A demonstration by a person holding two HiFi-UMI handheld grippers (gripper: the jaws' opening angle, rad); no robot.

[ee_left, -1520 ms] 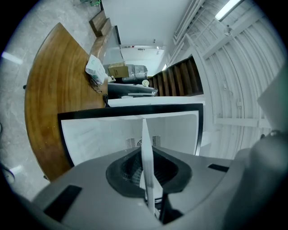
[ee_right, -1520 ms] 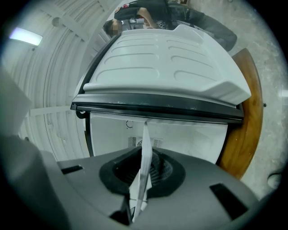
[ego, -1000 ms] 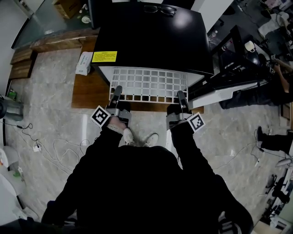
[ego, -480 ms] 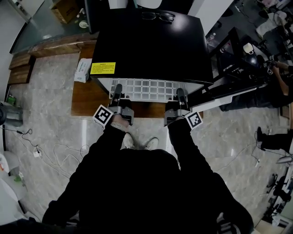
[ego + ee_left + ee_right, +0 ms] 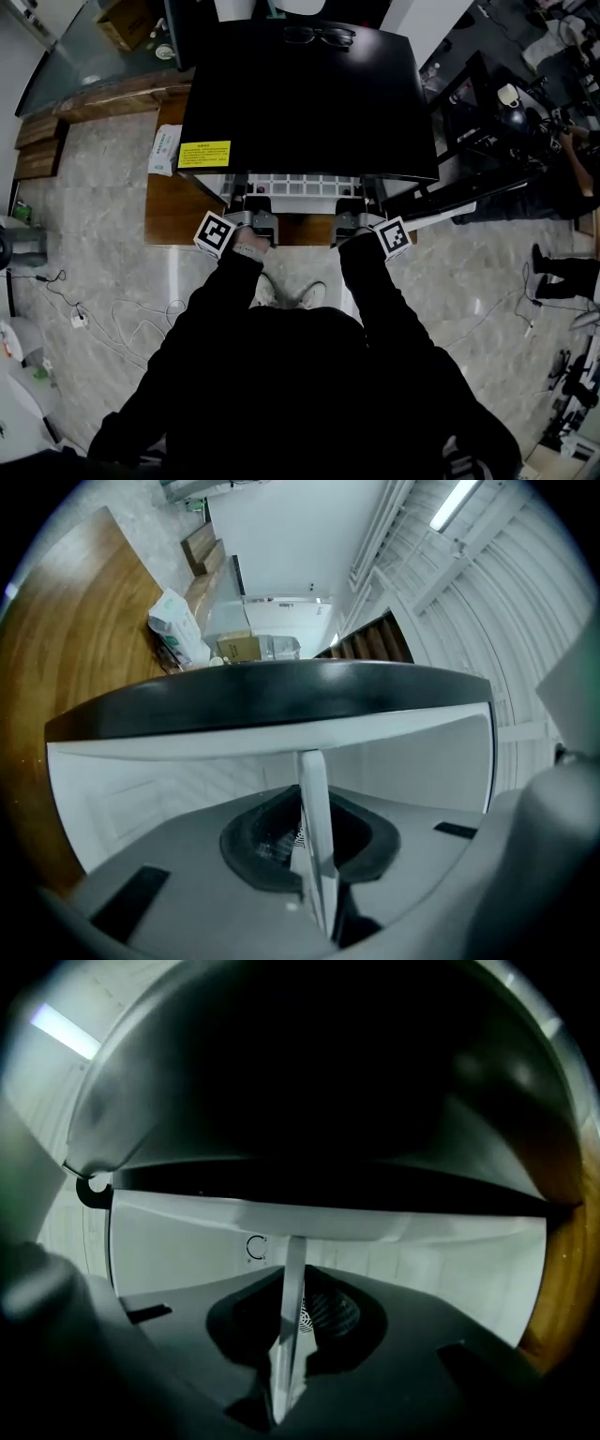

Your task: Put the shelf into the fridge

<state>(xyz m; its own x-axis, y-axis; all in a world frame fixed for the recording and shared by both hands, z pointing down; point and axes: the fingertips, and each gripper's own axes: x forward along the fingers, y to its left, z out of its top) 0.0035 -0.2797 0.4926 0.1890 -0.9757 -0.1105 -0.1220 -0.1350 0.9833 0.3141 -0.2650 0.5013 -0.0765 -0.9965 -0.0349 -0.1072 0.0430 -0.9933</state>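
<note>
The white wire shelf point(image 5: 302, 185) lies almost wholly inside the black fridge point(image 5: 300, 94); only a narrow front strip shows under the fridge's top edge. My left gripper point(image 5: 246, 201) is shut on the shelf's front edge at the left, my right gripper point(image 5: 362, 201) on the same edge at the right. In the left gripper view the shelf point(image 5: 312, 789) shows as a thin white strip pinched between the jaws of the left gripper point(image 5: 317, 874), with the white fridge interior point(image 5: 412, 771) ahead. The right gripper view shows the shelf point(image 5: 291, 1288) clamped likewise by the right gripper point(image 5: 286, 1354).
The fridge door point(image 5: 445, 187) stands open to the right. Glasses point(image 5: 320, 36) lie on the fridge top, which bears a yellow label point(image 5: 204, 154). The fridge stands on a wooden platform point(image 5: 173, 202) with a white box point(image 5: 165, 150). Cables point(image 5: 94, 309) trail on the floor at left.
Both grippers have moved forward with the shelf. A wide grid of shelf showed outside the fridge a second ago; now only a thin strip does.
</note>
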